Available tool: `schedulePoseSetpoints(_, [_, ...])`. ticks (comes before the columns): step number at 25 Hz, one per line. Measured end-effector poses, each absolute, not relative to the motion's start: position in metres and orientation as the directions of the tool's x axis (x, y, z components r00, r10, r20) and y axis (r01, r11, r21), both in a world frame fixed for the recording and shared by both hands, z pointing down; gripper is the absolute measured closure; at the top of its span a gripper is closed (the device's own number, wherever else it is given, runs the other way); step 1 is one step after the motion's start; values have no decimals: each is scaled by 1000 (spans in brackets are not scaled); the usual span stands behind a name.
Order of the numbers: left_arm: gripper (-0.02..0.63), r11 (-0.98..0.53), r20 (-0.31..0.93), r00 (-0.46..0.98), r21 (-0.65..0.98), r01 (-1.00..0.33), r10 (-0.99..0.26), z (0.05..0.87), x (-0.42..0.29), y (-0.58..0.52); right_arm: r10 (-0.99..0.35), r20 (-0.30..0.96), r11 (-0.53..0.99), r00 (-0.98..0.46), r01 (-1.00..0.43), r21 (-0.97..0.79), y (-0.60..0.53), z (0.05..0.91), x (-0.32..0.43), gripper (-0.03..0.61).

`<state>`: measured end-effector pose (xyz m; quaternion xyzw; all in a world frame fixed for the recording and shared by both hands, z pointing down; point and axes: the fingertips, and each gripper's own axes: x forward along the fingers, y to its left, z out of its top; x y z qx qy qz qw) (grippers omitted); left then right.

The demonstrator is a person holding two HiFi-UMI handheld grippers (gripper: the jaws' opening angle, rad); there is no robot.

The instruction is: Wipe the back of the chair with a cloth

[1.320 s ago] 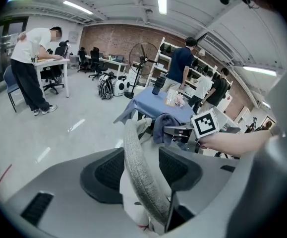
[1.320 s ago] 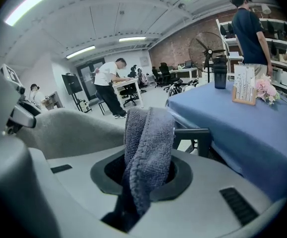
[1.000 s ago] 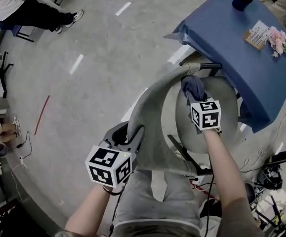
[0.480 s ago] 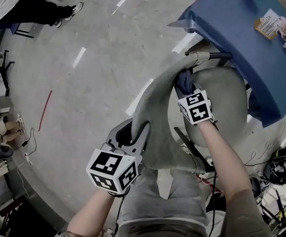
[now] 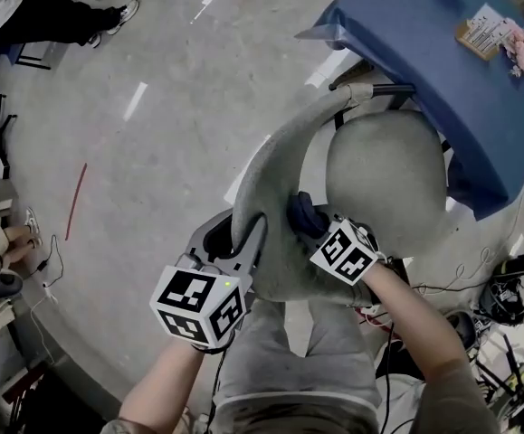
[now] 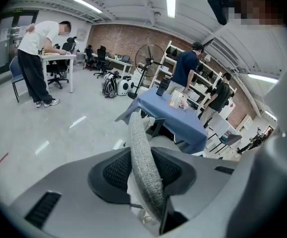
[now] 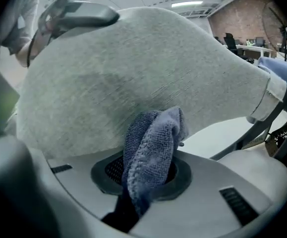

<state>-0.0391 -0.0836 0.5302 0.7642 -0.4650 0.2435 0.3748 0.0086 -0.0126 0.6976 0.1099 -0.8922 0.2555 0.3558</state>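
Grey fabric chair back (image 5: 275, 188): stood beside the blue-covered table (image 5: 424, 52), with its edge between the left jaws.
Left gripper (image 6: 144, 180): jaws were opening slightly, pads on that edge.
Blue cloth (image 7: 153, 143): pinched in the right gripper (image 7: 145, 177), touching the back's fabric near the left gripper.

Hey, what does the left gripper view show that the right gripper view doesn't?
Only the left gripper view: the left gripper, jaws opening slightly, with the thin edge of the chair back between them, plus a standing person at a desk and a fan.
Only the right gripper view: the right gripper shut on a blue cloth, at the chair back's broad grey face.
Both: the chair back, the blue table and the brick wall.
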Motion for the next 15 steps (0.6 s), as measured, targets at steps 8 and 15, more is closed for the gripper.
schedulePoseSetpoints(8, [480,-284,714,463,365,-886,-526,531,-38,-85,354,696,835,-625,-125,-536,102,688,73,491])
schedulePoseSetpoints(15, [477,-281,705,474,381,-881,-528,531,-35,-86,566,703,793,-430,50,-608,133,687,120,491])
